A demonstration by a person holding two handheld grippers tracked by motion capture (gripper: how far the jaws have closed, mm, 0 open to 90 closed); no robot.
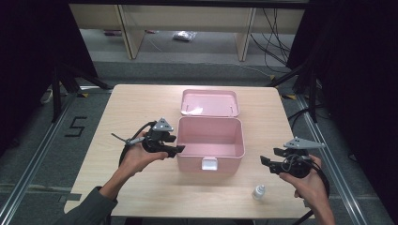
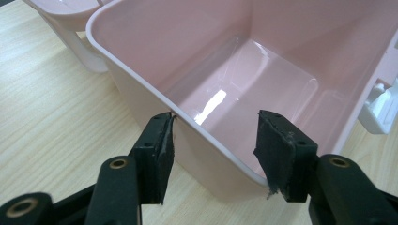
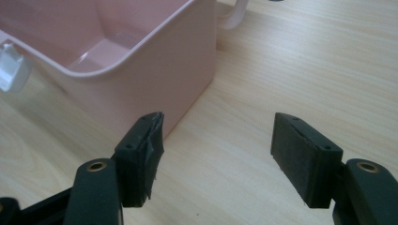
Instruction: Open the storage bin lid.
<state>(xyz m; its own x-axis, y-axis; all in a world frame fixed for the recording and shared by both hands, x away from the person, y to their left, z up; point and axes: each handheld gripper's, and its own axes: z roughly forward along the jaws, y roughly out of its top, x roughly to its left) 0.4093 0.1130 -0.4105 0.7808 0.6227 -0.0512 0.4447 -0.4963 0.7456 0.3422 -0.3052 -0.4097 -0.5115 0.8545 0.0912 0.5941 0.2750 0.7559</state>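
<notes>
A pink plastic box [image 1: 211, 140] stands open in the middle of the table, its lid [image 1: 210, 103] folded back flat behind it and a white latch [image 1: 209, 164] on its front. The inside looks empty. My left gripper [image 1: 177, 150] is open at the box's front left corner; in the left gripper view its jaws straddle the box's rim [image 2: 141, 79], one outside and one over the inside. My right gripper [image 1: 271, 156] is open and holds nothing, a little right of the box [image 3: 141, 61], over bare wood. A small white bottle [image 1: 258, 191] stands near the front edge.
The light wooden table [image 1: 141, 103] has bare room left, right and in front of the box. Behind the table are desk legs and cables on the floor. Black stands flank both sides, and a "5" is marked on the floor [image 1: 75, 126] at the left.
</notes>
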